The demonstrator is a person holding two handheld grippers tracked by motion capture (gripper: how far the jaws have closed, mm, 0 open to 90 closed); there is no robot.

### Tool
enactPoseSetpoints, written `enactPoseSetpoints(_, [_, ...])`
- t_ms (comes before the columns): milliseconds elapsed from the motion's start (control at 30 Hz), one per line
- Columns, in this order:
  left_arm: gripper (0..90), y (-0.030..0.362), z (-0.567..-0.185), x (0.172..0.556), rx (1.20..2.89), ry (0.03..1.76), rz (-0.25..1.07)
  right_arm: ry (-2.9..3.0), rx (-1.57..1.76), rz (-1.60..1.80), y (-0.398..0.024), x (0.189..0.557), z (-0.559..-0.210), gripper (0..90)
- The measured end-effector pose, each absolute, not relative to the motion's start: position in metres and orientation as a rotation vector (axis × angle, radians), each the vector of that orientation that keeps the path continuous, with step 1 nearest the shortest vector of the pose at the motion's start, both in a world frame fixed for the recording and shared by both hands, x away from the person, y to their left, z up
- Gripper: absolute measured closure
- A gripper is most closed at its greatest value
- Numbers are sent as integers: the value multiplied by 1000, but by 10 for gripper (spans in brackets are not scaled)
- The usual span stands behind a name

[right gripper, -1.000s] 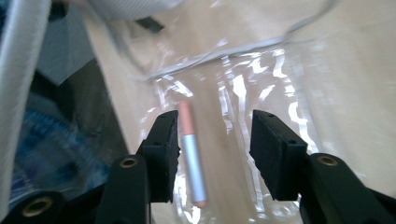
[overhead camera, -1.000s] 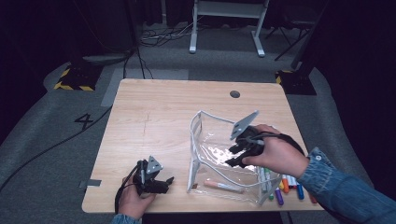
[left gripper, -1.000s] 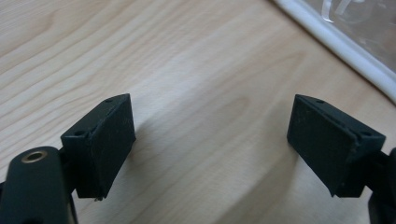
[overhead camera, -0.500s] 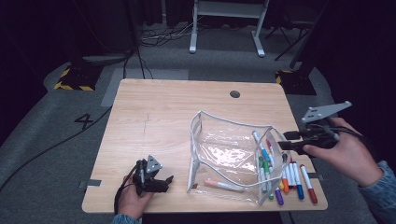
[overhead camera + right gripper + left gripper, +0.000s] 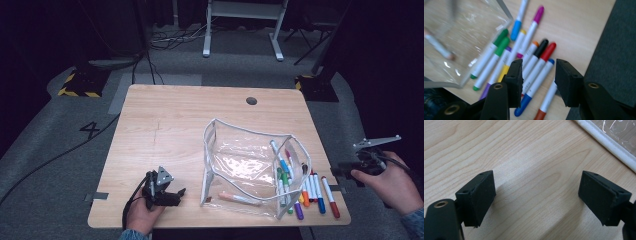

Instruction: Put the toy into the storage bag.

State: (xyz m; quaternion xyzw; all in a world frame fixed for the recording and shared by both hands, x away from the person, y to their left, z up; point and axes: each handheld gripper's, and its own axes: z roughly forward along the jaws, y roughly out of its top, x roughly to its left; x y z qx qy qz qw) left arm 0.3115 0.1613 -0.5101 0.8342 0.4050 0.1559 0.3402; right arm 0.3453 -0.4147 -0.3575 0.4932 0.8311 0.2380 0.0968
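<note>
Table (image 5: 165, 130), grey carpet (image 5: 60, 150), dark room

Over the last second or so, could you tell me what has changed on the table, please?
The right gripper left the clear pouch and swung out past the table's right edge; it holds nothing, and its jaws have just been closing, with the markers beyond them in the right gripper view. The left gripper, pouch and markers stayed put.
</note>
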Motion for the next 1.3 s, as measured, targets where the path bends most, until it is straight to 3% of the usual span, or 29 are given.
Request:
enactPoseSetpoints(333, [146, 161, -510, 311, 2171, 1054, 406, 2498, 1671, 502, -435, 343, -437, 633])
enactPoseSetpoints(667, [146, 161, -510, 311, 2172, 1056, 404, 2490, 1738, 371, -433, 344, -466, 758])
enactPoseSetpoints(900, [146, 161, -510, 311, 2171, 1057, 403, 2448, 1765, 400, -434, 346, -459, 768])
enactPoseSetpoints(1300, [146, 161, -510, 311, 2171, 1057, 403, 2440, 1624, 597, -421, 351, -384, 768])
